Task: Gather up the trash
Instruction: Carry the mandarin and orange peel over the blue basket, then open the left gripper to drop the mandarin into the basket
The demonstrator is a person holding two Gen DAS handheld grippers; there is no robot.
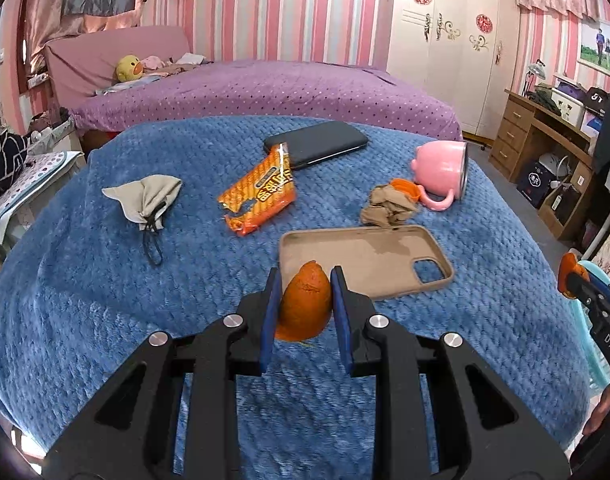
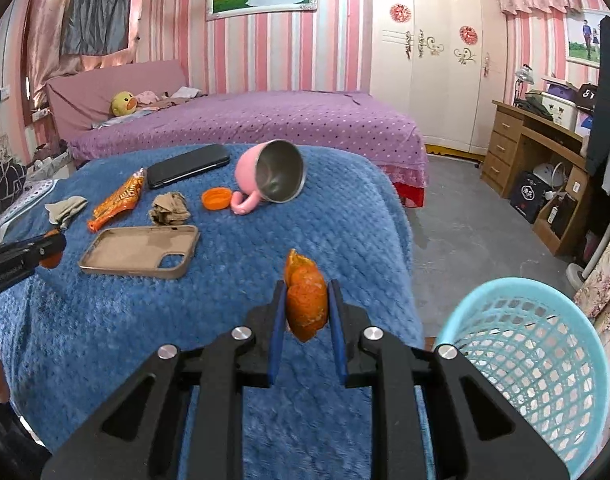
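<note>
Pinching a piece of orange peel point(image 1: 303, 305), the left gripper point(image 1: 303, 300) hangs over the blue blanket point(image 1: 105, 300). The right gripper point(image 2: 306, 308) clamps another peel point(image 2: 306, 304) beside the basket point(image 2: 545, 344) — its bottom cut off. An orange cap point(image 1: 407, 189) sits half hidden behind crumpled paper point(image 1: 387, 205).

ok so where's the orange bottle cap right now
In the right wrist view the orange bottle cap lies on the blue blanket, between the crumpled brown paper and the tipped pink mug.

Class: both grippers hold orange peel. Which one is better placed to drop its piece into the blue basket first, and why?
Right. The right gripper, shut on peel, has the basket just beside it; the left gripper is over the blanket, farther away.
</note>
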